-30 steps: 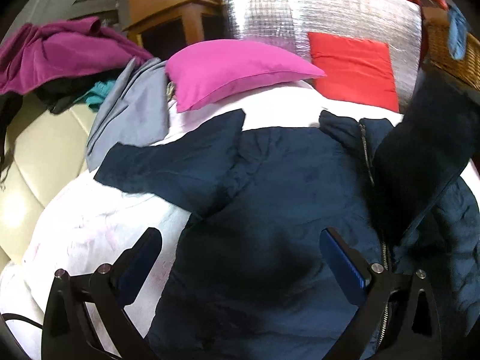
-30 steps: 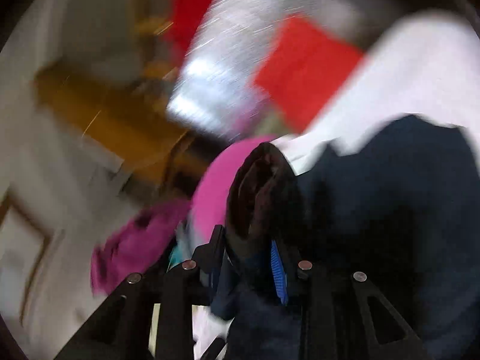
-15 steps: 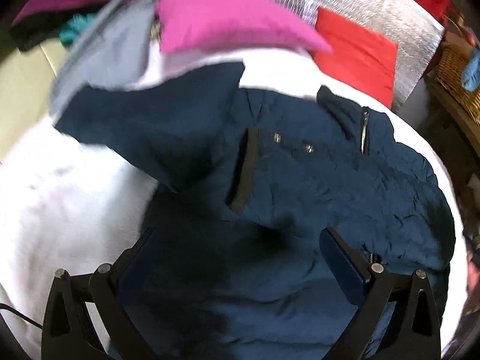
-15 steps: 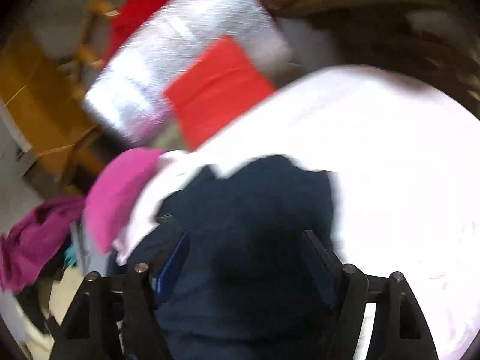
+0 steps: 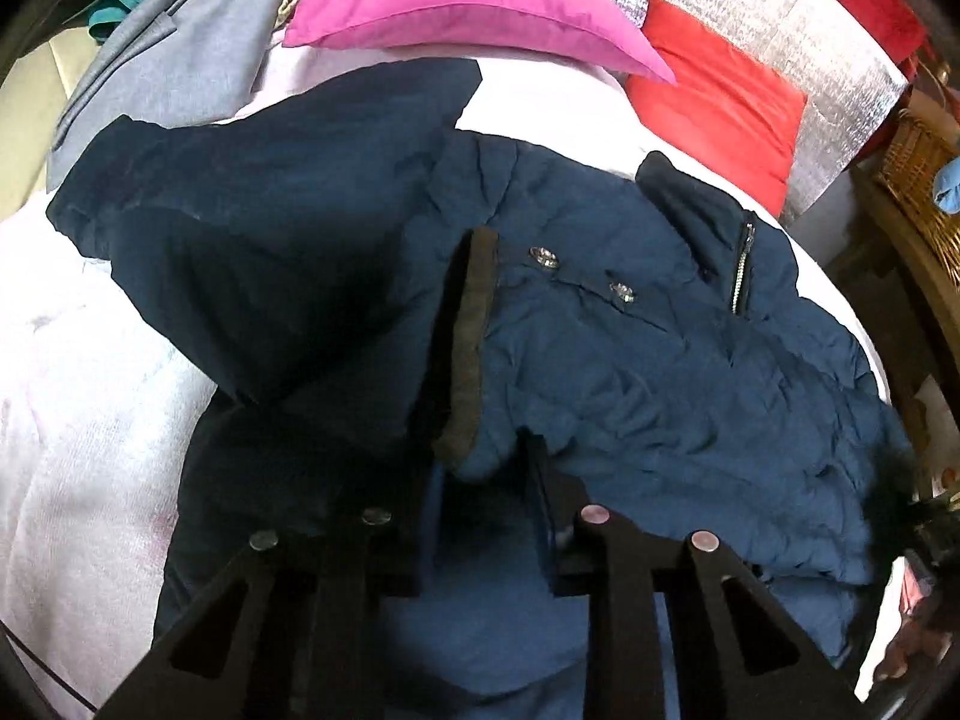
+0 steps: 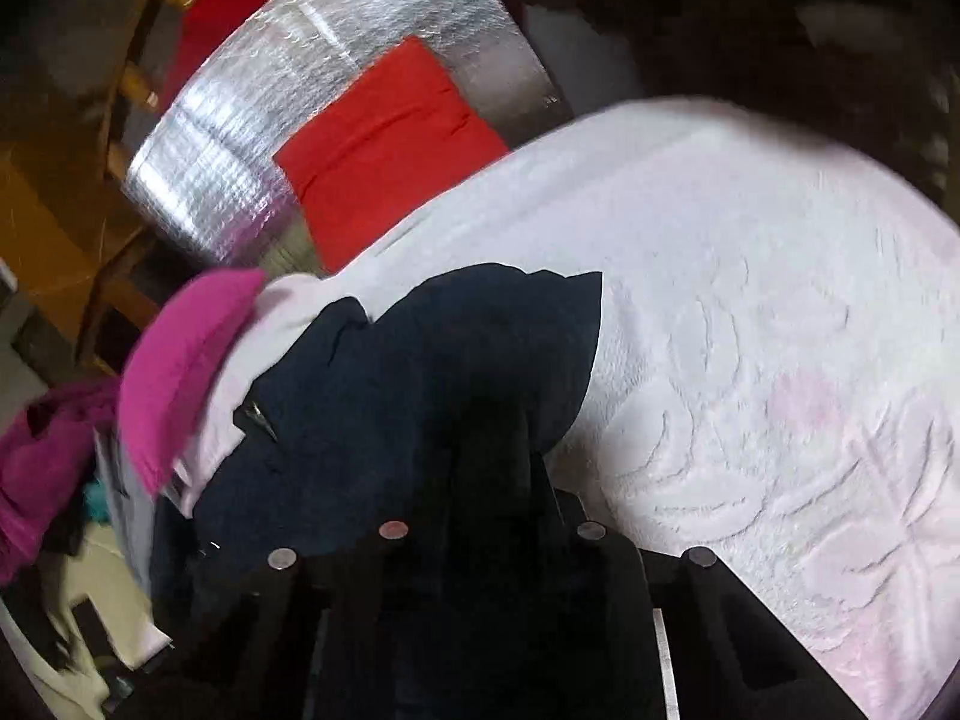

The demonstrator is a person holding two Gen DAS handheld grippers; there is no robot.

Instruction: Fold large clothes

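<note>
A navy padded jacket (image 5: 630, 372) lies spread on a white bedspread (image 5: 90, 420), with one sleeve folded across its front and the dark-trimmed cuff toward me. My left gripper (image 5: 483, 480) is right at that cuff; its jaws are closing, and a bunch of the jacket's fabric is pinched between them. In the right wrist view the jacket (image 6: 420, 360) looks almost black. My right gripper (image 6: 492, 468) sits low on its edge next to the bare bedspread (image 6: 750, 360). Those jaws are closing too, with dark fabric between them.
A pink pillow (image 5: 456, 0) and a grey garment (image 5: 180, 60) lie at the head of the bed. Behind them stand a red cushion (image 5: 714, 96) and a silver foil panel (image 5: 750, 12). A wicker basket (image 5: 918, 180) stands at the right. Magenta clothing (image 6: 36, 450) is heaped at the left.
Both grippers sank toward the jacket. The left jaws went from wide to narrow around the fabric. The right gripper let go of a raised sleeve, opened, then narrowed on the jacket's edge.
</note>
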